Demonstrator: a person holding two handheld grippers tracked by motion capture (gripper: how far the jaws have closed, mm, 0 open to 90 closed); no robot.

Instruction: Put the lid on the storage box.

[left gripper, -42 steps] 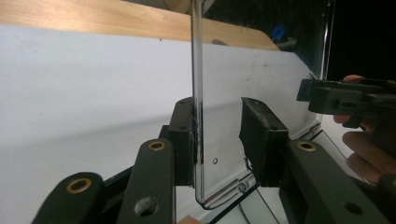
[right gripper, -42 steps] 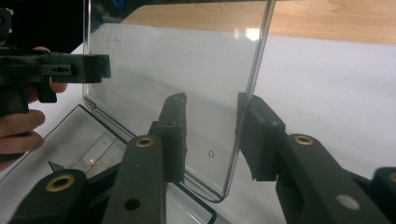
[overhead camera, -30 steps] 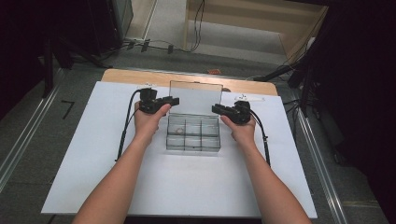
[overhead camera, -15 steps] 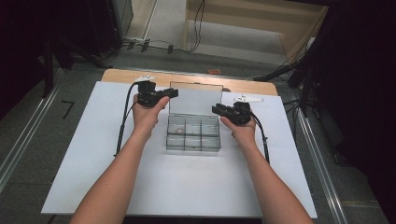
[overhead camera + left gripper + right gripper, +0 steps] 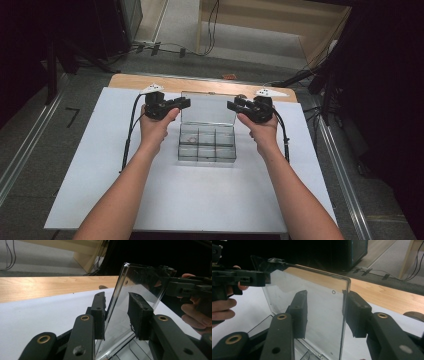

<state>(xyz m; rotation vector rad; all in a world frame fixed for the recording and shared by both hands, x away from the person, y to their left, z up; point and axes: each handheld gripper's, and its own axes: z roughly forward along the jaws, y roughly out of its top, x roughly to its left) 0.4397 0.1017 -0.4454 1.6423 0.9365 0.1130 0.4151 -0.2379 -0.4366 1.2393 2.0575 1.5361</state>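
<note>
Presently, a clear compartment box (image 5: 207, 148) sits on the white sheet (image 5: 100, 175) that covers the bench (image 5: 135, 81), between the two hands, with its transparent lid (image 5: 207, 107) raised nearly upright at the far edge.

The left gripper (image 5: 184, 103) stands at the lid's left side edge. In the left gripper view (image 5: 116, 312), the lid (image 5: 140, 285) passes between the two jaws; the left pad (image 5: 99, 315) lies at or against the lid's face, while the other pad (image 5: 138, 315) stands clear of it with a visible gap. The lid is therefore not clamped: this gripper is released about it, its jaws having just been closing.

The right gripper (image 5: 233, 105) stands at the lid's right side edge. In the right gripper view (image 5: 325, 312), the lid (image 5: 319, 302) again runs between the jaws; one pad (image 5: 299, 312) is seen through the clear panel, and the other pad (image 5: 357, 315) sits just beside the lid's edge. No pinch is evident, so this gripper is likewise released, its jaws having just been opening.

Each gripper view shows the opposite gripper (image 5: 186, 288) (image 5: 239, 277) at the far upper corner of the lid, with fingers (image 5: 197, 317) (image 5: 223, 307) beneath it.
</note>
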